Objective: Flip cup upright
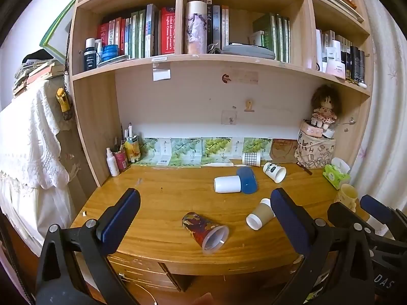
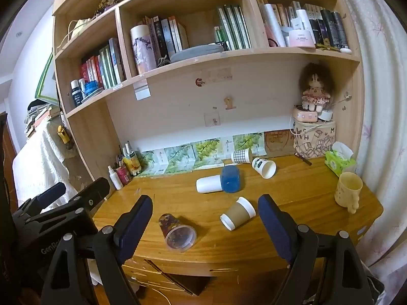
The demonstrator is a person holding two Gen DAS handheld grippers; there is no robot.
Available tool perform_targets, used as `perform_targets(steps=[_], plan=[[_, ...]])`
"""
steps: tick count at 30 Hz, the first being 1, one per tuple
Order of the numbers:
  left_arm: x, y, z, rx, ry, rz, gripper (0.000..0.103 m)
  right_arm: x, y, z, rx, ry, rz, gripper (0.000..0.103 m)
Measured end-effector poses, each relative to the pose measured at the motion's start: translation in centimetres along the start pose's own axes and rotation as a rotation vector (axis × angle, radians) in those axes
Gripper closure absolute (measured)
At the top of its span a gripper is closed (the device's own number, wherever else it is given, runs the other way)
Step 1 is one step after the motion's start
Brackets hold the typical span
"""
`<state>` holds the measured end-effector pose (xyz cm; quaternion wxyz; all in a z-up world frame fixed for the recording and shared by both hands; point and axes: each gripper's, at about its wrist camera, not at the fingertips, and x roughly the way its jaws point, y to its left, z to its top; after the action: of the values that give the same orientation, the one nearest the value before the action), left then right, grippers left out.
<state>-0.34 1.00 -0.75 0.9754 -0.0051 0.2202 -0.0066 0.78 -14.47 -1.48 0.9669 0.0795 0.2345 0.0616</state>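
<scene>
Both grippers hung back off the desk's (image 2: 292, 239) front edge, jaws spread wide, nothing held. Left gripper (image 1: 203, 228) had the red cup (image 1: 204, 230) dead ahead between its fingers; right gripper (image 2: 203, 225) saw it ahead-left, beside its left finger. Cup lay on its side near the front edge, long axis diagonal, mouth toward the grippers. Left looked nearer and better lined up. Tan cup (image 2: 237, 216) lay just right of it, also tipped.

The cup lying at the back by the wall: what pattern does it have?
Grey-and-white check on the checked cup, clearest in the right wrist view.
</scene>
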Motion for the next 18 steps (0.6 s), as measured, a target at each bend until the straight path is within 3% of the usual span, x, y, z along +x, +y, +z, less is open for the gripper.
perform_targets(steps=[18], plan=[[1.3, 4.4, -0.4, -0.027, 0.077, -0.07, 0.001, 0.4, 3.0, -0.8, 0.037, 0.071, -0.065, 0.018]])
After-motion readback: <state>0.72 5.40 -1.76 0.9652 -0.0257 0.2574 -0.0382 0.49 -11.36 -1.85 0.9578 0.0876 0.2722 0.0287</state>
